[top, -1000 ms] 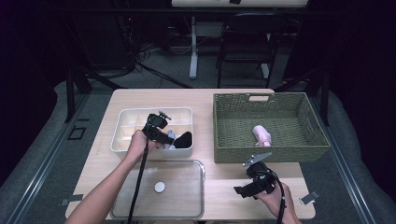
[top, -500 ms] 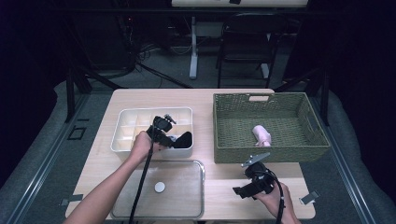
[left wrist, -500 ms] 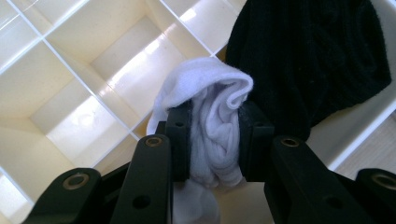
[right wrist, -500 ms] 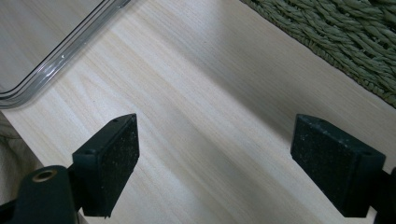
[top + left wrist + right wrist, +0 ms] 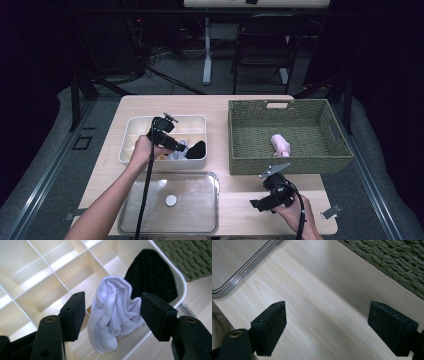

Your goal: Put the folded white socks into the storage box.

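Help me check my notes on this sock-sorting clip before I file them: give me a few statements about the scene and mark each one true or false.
1. The white sock lies in the divided organizer box, between the pads of the left hand-held gripper. True; the jaws have just been opening and the pads stand clear of it.
2. The black sock lies in the wicker basket. False; it lies in the organizer box, beside the white sock.
3. A pink sock lies in the wicker basket. True.
4. The right hand-held gripper holds a sock. False; its open jaws hang over bare table.
5. The clear lid covers the organizer box. False; it lies on the table in front of it.
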`<state>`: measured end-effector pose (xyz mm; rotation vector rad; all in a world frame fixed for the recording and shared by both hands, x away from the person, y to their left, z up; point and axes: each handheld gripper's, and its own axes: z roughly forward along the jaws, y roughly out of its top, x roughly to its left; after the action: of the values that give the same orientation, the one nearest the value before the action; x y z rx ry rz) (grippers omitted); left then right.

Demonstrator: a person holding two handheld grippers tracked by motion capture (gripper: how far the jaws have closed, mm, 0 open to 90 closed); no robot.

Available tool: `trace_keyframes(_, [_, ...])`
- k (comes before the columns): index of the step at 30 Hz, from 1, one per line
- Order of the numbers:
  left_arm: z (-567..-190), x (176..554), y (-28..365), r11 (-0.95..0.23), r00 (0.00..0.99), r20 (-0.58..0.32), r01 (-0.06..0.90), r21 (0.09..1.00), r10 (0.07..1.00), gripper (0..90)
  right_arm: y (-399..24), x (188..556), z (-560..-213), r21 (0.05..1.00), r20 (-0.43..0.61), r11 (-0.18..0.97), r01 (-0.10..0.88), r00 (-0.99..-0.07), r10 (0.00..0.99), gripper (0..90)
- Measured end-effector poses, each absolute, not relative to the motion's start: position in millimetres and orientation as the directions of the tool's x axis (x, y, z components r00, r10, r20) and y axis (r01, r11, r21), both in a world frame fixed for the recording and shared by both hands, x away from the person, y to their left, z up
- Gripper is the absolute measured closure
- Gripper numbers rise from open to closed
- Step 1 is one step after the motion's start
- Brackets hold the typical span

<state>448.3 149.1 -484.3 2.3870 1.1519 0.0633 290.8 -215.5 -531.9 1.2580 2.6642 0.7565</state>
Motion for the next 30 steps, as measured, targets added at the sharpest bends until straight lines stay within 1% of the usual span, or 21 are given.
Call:
trace_keyframes(2, [-490, 449, 147, -0.527, 0.644, -0.177, 0.729, 0.438, 0.744, 41.4, -216, 291, -532, 0.475, 0.118, 0.536, 0.698, -0.654, 0.747, 14.9])
trace_keyframes(4, [-496, 449, 143, -0.53, 0.647, -0.18, 0.728, 0.435, 0.741, 49.4, -216, 292, -533, 0.477, 0.127, 0.529, 0.702, -0.651, 0.749, 14.9])
trace_keyframes(8, [-502, 445, 135, -0.55, 0.658, -0.145, 0.714, 0.434, 0.739, 62.5, -217, 292, -534, 0.471, 0.121, 0.537, 0.7, -0.654, 0.747, 14.9])
trace_keyframes(11, [-505, 445, 132, -0.561, 0.657, -0.124, 0.714, 0.419, 0.744, 67.2, -216, 293, -534, 0.472, 0.119, 0.538, 0.698, -0.655, 0.746, 14.9])
trace_keyframes(23, [-516, 446, 121, -0.606, 0.667, -0.072, 0.712, 0.354, 0.742, 71.8, -215, 291, -532, 0.475, 0.118, 0.541, 0.694, -0.66, 0.742, 15.0])
trace_keyframes(27, [-516, 448, 126, -0.594, 0.668, -0.111, 0.716, 0.368, 0.736, 70.8, -217, 290, -531, 0.478, 0.117, 0.54, 0.693, -0.659, 0.743, 15.0])
trace_keyframes(28, [-515, 448, 127, -0.583, 0.662, -0.118, 0.719, 0.378, 0.74, 69.9, -216, 290, -532, 0.492, 0.125, 0.517, 0.701, -0.644, 0.755, 15.1])
trace_keyframes(30, [-513, 445, 131, -0.566, 0.659, -0.135, 0.719, 0.403, 0.74, 67.1, -220, 291, -530, 0.483, 0.115, 0.533, 0.695, -0.654, 0.748, 15.1])
